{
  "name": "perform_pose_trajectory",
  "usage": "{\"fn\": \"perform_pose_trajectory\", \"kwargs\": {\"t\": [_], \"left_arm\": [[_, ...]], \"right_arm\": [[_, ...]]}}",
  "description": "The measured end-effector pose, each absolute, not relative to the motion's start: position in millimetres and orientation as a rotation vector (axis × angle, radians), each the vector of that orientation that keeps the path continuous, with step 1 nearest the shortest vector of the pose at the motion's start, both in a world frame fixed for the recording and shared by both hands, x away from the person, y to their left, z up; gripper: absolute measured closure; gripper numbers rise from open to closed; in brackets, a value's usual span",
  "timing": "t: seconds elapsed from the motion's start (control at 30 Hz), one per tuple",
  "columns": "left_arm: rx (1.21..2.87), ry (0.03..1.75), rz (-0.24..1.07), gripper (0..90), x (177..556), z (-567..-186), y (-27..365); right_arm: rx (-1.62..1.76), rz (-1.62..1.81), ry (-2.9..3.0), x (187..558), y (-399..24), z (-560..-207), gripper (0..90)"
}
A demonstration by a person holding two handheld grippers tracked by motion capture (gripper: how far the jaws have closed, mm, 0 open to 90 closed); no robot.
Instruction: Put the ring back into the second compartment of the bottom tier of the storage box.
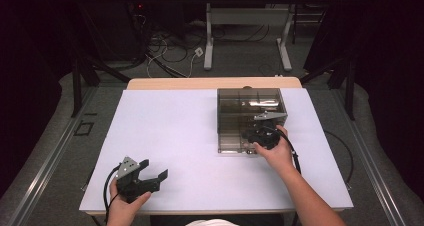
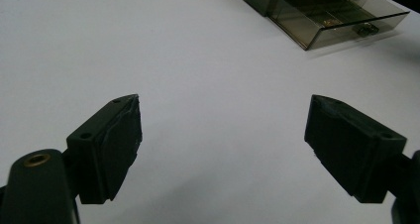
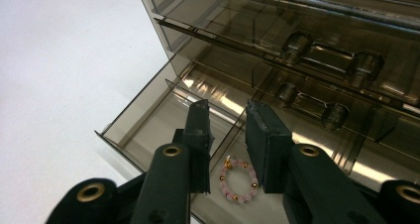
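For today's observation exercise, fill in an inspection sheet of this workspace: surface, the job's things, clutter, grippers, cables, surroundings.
Surface: white rectangular tabletop, wooden strip along its far edge.
Job's things: smoky transparent plastic drawer cabinet on the right half, lowest drawer pulled open; pink bead bracelet with gold beads lying on that drawer's floor.
Clutter: nothing seen on the table.
Grippers: left gripper near the front left, jaws wide apart, holding nothing; right gripper over the open drawer, jaws narrowly apart above the bracelet, not gripping it.
Cables: black cable from the left gripper; tangled floor cables behind the table.
Surroundings: grey carpet, dark curtains, second white-legged desk behind.
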State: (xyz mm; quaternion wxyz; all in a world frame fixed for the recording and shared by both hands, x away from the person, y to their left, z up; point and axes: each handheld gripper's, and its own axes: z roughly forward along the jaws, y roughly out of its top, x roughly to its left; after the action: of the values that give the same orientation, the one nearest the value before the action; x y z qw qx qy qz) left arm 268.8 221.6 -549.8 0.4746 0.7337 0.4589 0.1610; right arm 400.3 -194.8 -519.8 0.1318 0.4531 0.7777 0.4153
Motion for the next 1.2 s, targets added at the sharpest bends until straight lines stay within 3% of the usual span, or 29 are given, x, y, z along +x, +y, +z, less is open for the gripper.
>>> {"fn": "perform_pose_trajectory", "kwargs": {"t": [1.2], "left_arm": [[1.804, 1.087, 0.378, 15.0, 280, -550, 212]], "right_arm": [[1.161, 1.195, 2.255, 389, -195, -503, 43.0]]}}
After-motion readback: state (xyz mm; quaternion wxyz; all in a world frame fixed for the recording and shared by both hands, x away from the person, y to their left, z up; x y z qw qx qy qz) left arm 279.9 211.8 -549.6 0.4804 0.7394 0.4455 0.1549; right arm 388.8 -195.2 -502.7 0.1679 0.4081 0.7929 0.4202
